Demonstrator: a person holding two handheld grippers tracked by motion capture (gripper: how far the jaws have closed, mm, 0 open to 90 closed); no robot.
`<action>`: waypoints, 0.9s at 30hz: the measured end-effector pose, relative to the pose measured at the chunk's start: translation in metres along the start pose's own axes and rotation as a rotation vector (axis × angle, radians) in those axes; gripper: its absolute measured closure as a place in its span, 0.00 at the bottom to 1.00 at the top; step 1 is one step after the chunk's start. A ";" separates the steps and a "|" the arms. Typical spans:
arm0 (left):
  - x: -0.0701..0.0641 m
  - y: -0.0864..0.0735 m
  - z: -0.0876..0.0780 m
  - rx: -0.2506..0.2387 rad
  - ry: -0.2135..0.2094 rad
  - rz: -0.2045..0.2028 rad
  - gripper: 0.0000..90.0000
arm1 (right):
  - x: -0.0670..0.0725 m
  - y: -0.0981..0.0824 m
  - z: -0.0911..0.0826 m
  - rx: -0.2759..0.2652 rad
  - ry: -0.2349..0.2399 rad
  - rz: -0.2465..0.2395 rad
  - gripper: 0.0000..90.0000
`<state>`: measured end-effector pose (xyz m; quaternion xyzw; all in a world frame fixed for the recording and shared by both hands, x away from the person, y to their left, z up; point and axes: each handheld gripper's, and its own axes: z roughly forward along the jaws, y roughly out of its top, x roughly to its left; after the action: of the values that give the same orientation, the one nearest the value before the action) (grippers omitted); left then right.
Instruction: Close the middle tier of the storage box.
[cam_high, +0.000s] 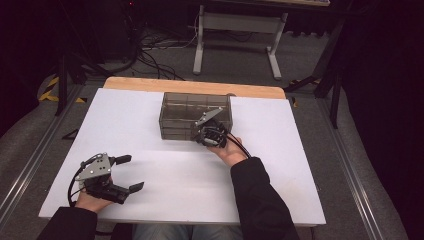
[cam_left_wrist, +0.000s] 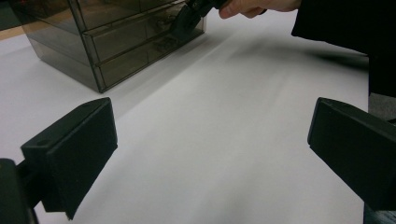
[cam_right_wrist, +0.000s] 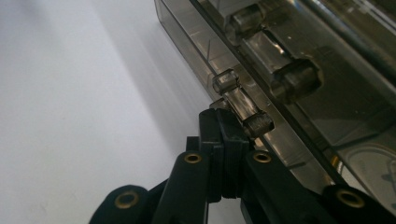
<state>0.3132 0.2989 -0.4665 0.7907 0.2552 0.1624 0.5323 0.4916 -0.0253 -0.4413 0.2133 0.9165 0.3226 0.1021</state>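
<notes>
Left gripper (cam_high: 131, 173) idle near the table's front edge, right gripper (cam_high: 204, 134) at the drawer box.

The left one rests low with its blunt matte-black jaws spread wide, nothing between them – bare, smooth white tabletop (cam_high: 150, 165) lies open ahead and to either side. Farther in, the right gripper's jaws are pressed together, their tip touching a clear cylindrical handle (cam_right_wrist: 243, 108) on the lower front of the smoky translucent drawer box (cam_high: 187, 110), which stands near the table's far wooden edge (cam_high: 150, 84).
</notes>
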 end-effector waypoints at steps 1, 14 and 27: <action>0.000 0.000 0.000 -0.001 -0.001 -0.001 0.02 | 0.000 0.000 0.000 0.004 -0.016 -0.004 1.00; 0.000 0.000 0.001 0.001 -0.003 0.002 0.02 | 0.002 0.000 -0.008 -0.008 0.012 0.017 1.00; -0.001 0.001 0.001 -0.001 -0.002 0.002 0.02 | 0.005 -0.008 -0.028 -0.048 0.053 0.046 0.80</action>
<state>0.3129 0.2976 -0.4662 0.7910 0.2536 0.1623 0.5327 0.4750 -0.0438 -0.4255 0.2233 0.9057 0.3523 0.0753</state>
